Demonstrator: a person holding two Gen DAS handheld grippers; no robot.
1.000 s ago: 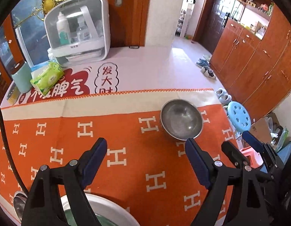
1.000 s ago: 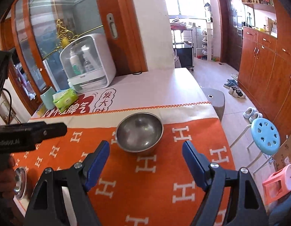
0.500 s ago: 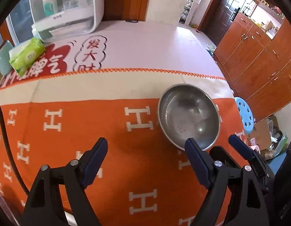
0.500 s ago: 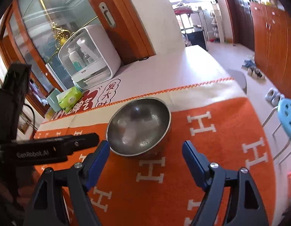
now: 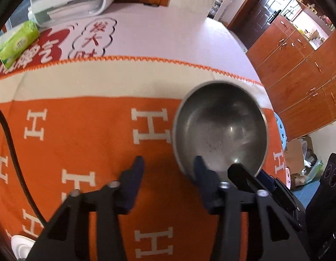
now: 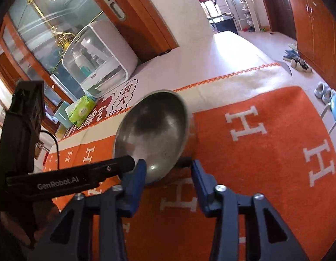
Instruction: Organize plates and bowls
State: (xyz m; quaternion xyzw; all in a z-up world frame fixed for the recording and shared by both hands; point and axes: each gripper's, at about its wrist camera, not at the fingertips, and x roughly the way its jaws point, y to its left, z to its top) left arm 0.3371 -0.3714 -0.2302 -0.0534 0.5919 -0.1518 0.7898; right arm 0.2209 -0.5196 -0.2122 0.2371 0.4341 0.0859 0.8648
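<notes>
- Blue-padded jaws of the left gripper are closing; one finger sits inside the near rim of the steel bowl, the other outside on the cloth, so the rim lies between them, not yet pinched.
- Blue-padded jaws of the right gripper are likewise closing astride the bowl's near rim, one finger inside the bowl, the other outside it; the pads do not press the metal.
- Seen from the right wrist, a black arm of the left gripper reaches in from the left to the same rim, close beside the right gripper's inner finger.
- The bowl stands upright and empty on the orange cloth, patterned with white H letters, near the cloth's cream border.
- A white plate shows at the near left corner, partly cut off.
- Beyond the cloth, the table carries a printed mat with red characters.
- Farther off, a green tissue pack lies beside a white box with a clear lid, bottles inside.
</notes>
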